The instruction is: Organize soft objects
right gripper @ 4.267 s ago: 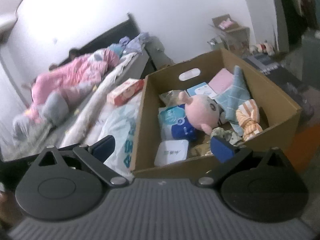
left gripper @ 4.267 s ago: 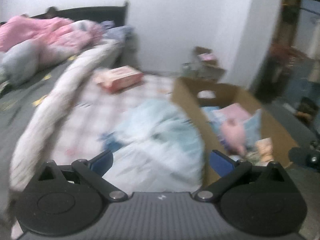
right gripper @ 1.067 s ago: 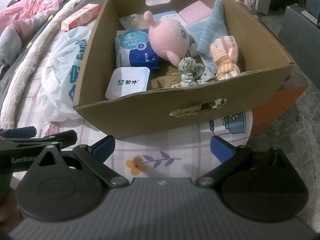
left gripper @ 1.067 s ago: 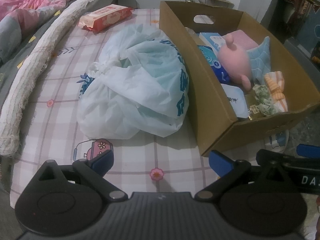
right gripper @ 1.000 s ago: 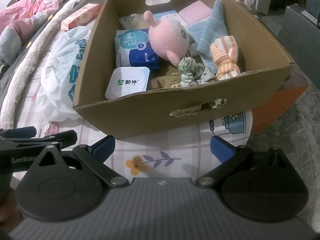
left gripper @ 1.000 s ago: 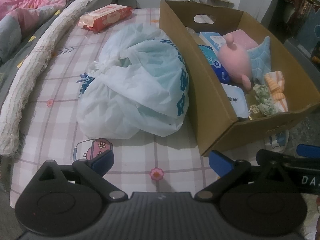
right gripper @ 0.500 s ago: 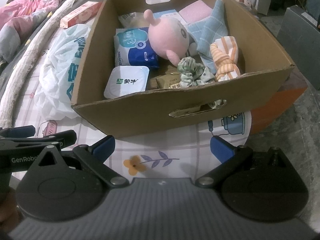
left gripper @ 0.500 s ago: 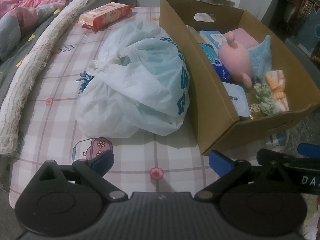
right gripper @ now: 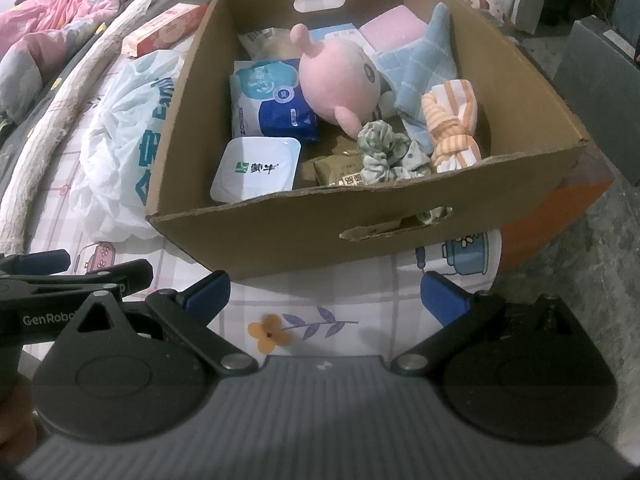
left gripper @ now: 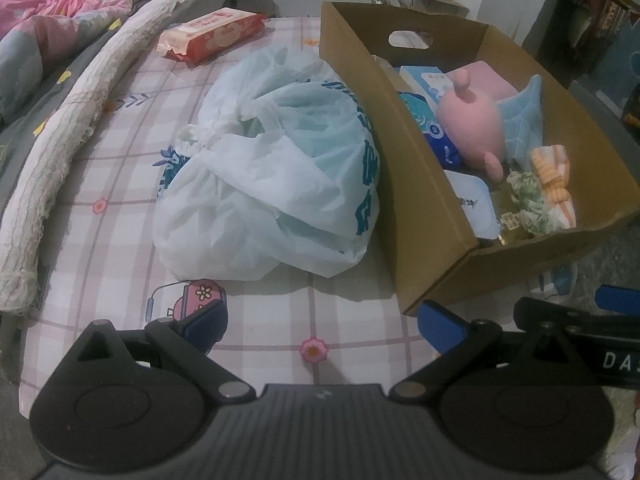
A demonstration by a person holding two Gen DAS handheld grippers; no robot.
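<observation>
A brown cardboard box (right gripper: 280, 232) (left gripper: 400, 128) stands on a checked cloth. Inside lie a pink plush toy (right gripper: 340, 80) (left gripper: 472, 120), a light blue cloth (right gripper: 420, 68), an orange striped knotted cloth (right gripper: 452, 128), a green scrunchie (right gripper: 384, 152), a blue and white soft pack (right gripper: 272, 100) and a white tub (right gripper: 256, 168). A knotted white plastic bag (left gripper: 272, 176) (right gripper: 128, 132) sits left of the box. My left gripper (left gripper: 322, 320) hovers open in front of the bag. My right gripper (right gripper: 324, 294) hovers open before the box's near wall. Nothing is between either pair of fingers.
A red tissue pack (left gripper: 212, 32) lies at the far end of the cloth. A long rolled white cloth (left gripper: 68, 120) runs along the left. Pink bedding (left gripper: 60, 4) is piled beyond it. An orange surface (right gripper: 560, 208) and grey floor lie right of the box.
Over the last four seconds both grippers dropped and closed in on the bag and box. In the last second the views barely shift.
</observation>
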